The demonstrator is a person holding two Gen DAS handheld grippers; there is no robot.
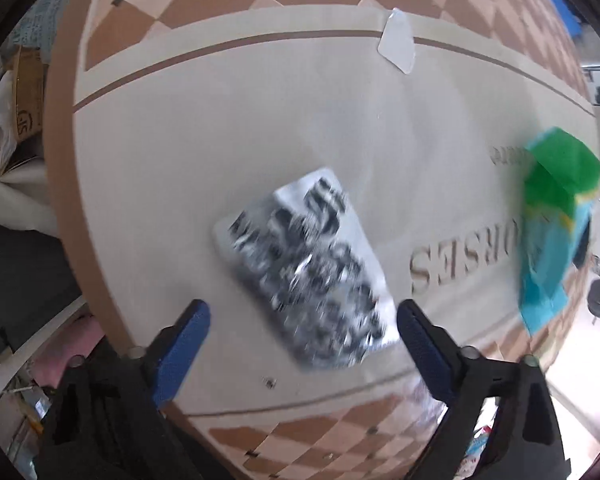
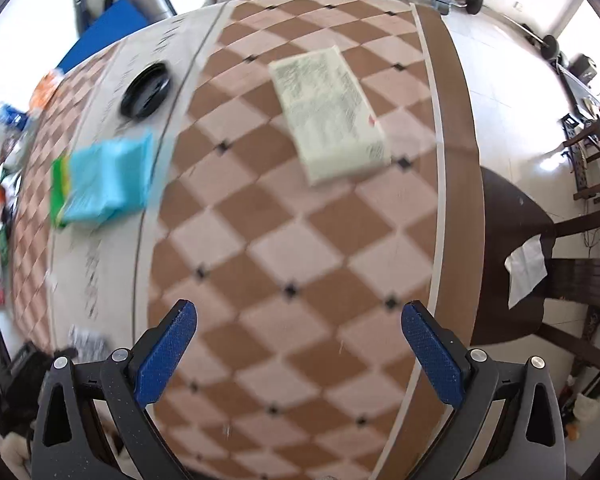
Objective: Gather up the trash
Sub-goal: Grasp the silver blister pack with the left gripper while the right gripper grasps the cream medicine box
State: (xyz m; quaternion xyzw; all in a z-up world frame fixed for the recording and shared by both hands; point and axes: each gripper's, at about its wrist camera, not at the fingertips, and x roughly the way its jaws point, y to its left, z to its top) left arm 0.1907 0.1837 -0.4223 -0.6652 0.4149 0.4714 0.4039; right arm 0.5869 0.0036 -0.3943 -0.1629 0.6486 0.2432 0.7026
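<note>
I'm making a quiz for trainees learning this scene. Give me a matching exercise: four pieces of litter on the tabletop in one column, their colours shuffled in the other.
Things:
1. crumpled wrapper
2. packet
3. round lid
4. printed leaflet

Colours:
A. black
B. pale cream with fine print
C. turquoise with a green end
D. silver-white with black print

Pairs: 1-D, 2-C, 3-A, 4-B

The crumpled wrapper lies just ahead of the open left hand-held gripper; the right hand-held gripper is also open, over bare checkered cloth.
</note>
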